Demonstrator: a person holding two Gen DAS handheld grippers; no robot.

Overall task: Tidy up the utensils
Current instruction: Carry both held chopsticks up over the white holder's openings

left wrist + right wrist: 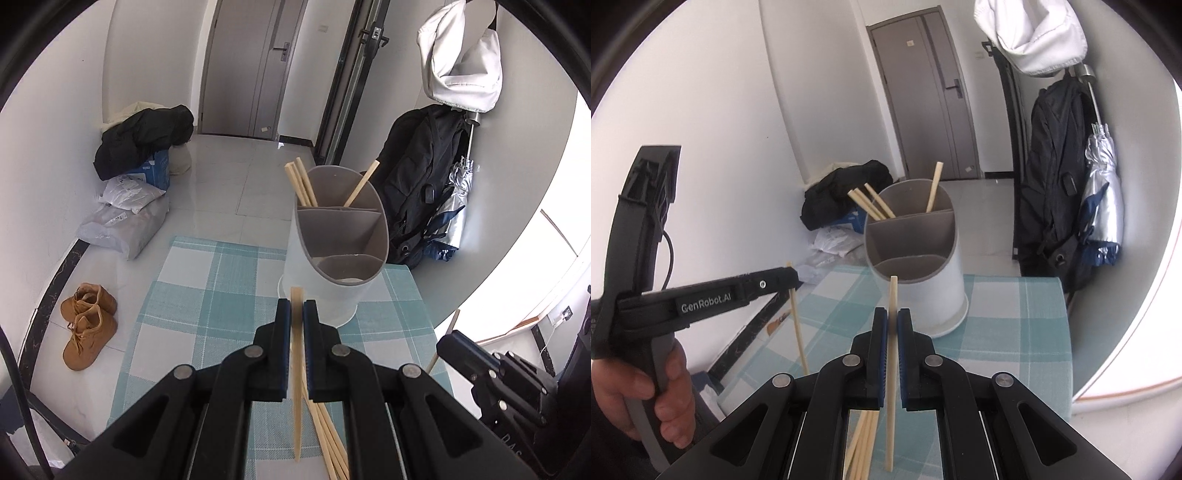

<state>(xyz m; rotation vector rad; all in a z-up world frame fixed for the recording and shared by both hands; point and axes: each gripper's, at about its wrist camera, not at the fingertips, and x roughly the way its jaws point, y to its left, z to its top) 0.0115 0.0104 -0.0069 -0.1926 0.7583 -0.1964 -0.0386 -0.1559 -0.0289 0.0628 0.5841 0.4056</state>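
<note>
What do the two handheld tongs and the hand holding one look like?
Both are matte black plastic tongs with blue finger pads and round silver pivot pins. The left one, from the right wrist view, carries white "GenRobot.AI" lettering, a thin black cable and a grey handle in a bare hand.

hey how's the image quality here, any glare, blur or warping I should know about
Left wrist view: fisheye bends the door and walls, window at right is blown out white, held chopstick stays sharp. Right wrist view: same warping, overexposed right edge, black corner vignette, utensil holder in clear focus.
</note>
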